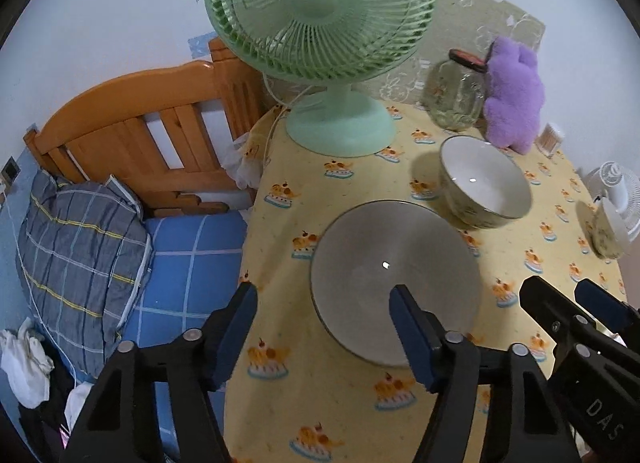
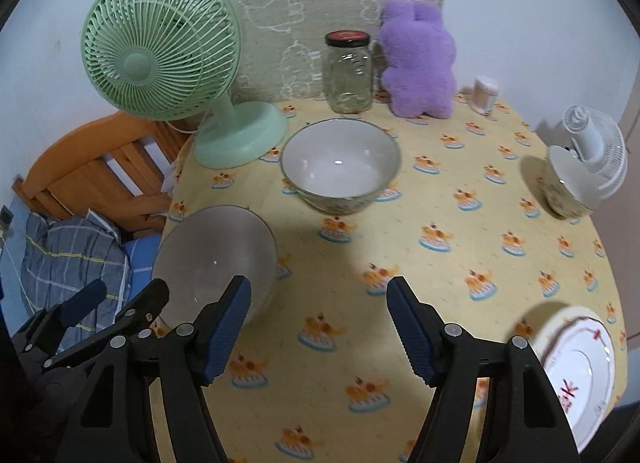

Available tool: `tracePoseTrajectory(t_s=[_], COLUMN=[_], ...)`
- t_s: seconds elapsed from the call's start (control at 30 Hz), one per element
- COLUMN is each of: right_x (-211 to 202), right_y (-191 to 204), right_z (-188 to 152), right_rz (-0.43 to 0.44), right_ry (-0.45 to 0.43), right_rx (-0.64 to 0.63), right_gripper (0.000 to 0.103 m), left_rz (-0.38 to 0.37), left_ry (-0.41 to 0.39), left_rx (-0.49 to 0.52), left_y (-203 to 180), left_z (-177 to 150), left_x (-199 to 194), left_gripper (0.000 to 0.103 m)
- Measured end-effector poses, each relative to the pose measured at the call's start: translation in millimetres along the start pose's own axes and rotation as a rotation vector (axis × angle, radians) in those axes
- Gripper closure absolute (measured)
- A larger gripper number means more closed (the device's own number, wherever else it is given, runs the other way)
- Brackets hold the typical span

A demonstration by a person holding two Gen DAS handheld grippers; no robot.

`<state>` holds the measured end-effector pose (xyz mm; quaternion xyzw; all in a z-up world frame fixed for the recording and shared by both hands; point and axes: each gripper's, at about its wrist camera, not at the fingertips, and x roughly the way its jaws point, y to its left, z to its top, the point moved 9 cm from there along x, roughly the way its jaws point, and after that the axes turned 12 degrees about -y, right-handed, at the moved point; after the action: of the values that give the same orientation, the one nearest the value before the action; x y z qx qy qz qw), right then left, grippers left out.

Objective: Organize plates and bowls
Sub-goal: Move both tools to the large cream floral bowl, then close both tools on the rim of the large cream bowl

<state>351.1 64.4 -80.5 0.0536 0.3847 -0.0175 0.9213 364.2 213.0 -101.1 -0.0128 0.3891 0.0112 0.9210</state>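
We hovered our spread, empty left gripper [image 1: 324,327] over the grey bowl [image 1: 396,283]; next, it needed a rim pinch.

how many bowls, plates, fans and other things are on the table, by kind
bowls: 3 (grey bowl, white bowl, small patterned bowl)
plates: 1 (plate)
fans: 2 (green fan, white fan)
jars: 1 (glass jar)
plush toys: 1 (purple plush)
small containers: 1 (small container)
total: 9

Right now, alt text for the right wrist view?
Open right gripper hovers over a yellow patterned tablecloth, holding nothing. Grey bowl left, white bowl ahead, plate at lower right; green fan behind.
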Motion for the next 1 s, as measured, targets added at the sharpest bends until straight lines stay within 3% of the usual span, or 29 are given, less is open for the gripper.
tracePoseTrajectory(t_s=[0.3, 0.4, 0.47, 0.6, 0.73, 1.0], right_x=[53, 65, 73, 84, 92, 93], right_y=[15, 19, 22, 28, 32, 37], right_z=[-7, -11, -13, -17, -20, -21], right_rz=[0.033, 0.041, 0.048, 0.066, 0.067, 0.092], right_ry=[0.078, 0.099, 0.113, 0.138, 0.157, 0.174], right_rx=[0.001, -0.002, -0.002, 0.005, -0.002, -0.027], right_gripper=[0.051, 0.057, 0.060, 0.068, 0.083, 0.090], left_rz=[-0.020, -0.027, -0.042, -0.059, -0.057, -0.057], left_ry=[0.067, 0.079, 0.089, 0.099, 0.112, 0.133], left_rx=[0.043, 0.040, 0.039, 0.025, 0.021, 0.015], left_y=[-2, -4, -6, -6, -6, -6], left_z=[-8, -10, -12, -11, -13, -16], left_x=[39, 50, 56, 62, 67, 65], left_gripper=[0.046, 0.053, 0.064, 0.068, 0.075, 0.083])
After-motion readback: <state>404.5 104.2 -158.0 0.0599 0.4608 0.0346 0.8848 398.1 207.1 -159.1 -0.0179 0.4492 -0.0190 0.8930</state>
